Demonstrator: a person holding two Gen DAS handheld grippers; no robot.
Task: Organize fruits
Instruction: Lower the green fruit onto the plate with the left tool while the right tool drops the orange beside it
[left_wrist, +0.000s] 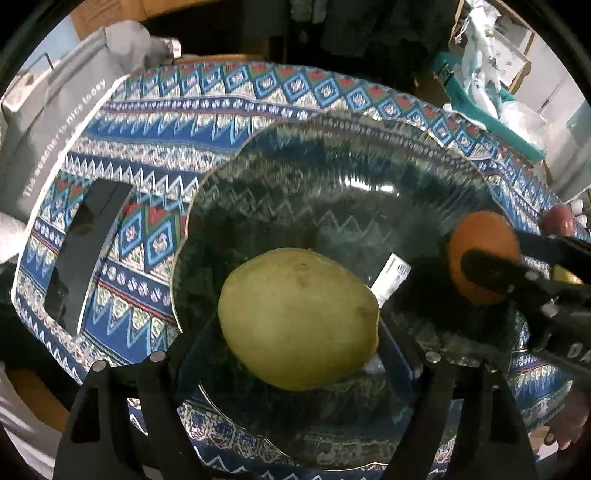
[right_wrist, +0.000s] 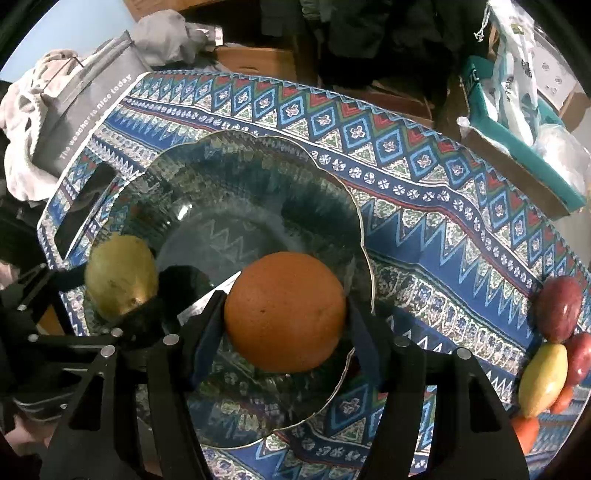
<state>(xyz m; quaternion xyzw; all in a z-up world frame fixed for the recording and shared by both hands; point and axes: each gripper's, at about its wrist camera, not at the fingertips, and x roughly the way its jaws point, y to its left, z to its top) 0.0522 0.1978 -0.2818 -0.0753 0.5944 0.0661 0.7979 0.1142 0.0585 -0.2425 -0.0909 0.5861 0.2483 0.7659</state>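
A clear glass plate (left_wrist: 332, 166) with a scalloped rim lies on the patterned blue cloth; it also shows in the right wrist view (right_wrist: 229, 177). My left gripper (left_wrist: 299, 328) is shut on a green pear (left_wrist: 295, 317) over the plate's near side. My right gripper (right_wrist: 286, 317) is shut on an orange (right_wrist: 286, 312) over the plate's right part. The orange (left_wrist: 480, 251) and right gripper show at the right of the left wrist view. The pear (right_wrist: 120, 277) shows at the left of the right wrist view.
Several more fruits lie on the cloth at the right: a red apple (right_wrist: 559, 306), a yellow-green mango (right_wrist: 543, 380) and reddish ones beside it. A black phone (left_wrist: 85, 254) lies left of the plate. A grey box (right_wrist: 88, 110) and boxes stand beyond the table.
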